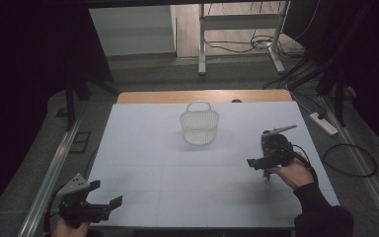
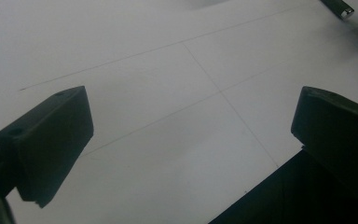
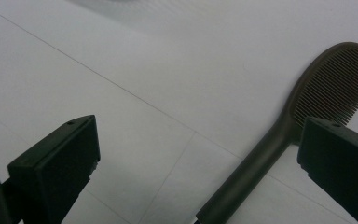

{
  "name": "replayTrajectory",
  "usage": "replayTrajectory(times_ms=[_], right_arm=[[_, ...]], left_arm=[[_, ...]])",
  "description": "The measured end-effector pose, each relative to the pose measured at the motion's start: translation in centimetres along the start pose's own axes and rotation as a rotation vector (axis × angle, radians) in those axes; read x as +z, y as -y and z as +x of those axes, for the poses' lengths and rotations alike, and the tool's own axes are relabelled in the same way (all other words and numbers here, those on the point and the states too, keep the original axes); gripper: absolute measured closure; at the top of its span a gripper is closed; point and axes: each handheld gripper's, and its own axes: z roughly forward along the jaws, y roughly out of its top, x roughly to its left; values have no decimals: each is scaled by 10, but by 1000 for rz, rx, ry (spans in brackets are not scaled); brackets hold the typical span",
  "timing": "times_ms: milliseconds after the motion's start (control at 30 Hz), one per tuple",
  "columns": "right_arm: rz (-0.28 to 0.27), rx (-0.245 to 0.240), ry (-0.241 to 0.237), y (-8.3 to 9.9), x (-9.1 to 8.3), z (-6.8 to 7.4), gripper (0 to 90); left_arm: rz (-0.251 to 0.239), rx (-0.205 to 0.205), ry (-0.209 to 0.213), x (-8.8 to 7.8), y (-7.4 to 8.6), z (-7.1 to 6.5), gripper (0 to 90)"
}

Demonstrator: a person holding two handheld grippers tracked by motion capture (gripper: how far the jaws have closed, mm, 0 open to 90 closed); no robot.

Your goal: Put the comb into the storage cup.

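The dark plastic comb with a long handle point(image 3: 279, 135) lies by the counter's point(image 1: 143, 148) right edge, handle pointing toward the wide-open right gripper point(image 3: 200, 154), just right of its centre; the left gripper point(image 2: 191, 140), equally spread, sits well apart.

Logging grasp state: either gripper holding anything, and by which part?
Nothing is held. The right gripper has its jaws open, with the dark comb lying on the table between them. The left gripper is open over bare table.
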Motion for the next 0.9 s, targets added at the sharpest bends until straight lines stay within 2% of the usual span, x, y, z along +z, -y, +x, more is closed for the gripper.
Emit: replayTrajectory(times_ms=[433,500,567,633,733,767,833,900], right_arm=[[47,-13,-6,-15,15,0,0],[66,-17,9,-16,18,1,2],[74,-31,25,-15,19,1,72],[64,-35,23,-15,18,-1,214],[52,-39,8,-14,14,-3,431],[52,-41,1,-14,13,-5,471],[68,-47,-6,-13,13,-6,593],[80,-54,-34,-13,14,-8,703]], left_arm=[[-2,-2,3,0,0,0,0],[-1,-2,4,0,0,1,0],[-1,-2,5,0,0,1,0],[-2,-1,5,0,0,0,0],[-2,-2,6,0,0,1,0],[-1,-2,6,0,0,1,0],[-1,-2,7,0,0,0,0],[-1,-2,7,0,0,0,0]])
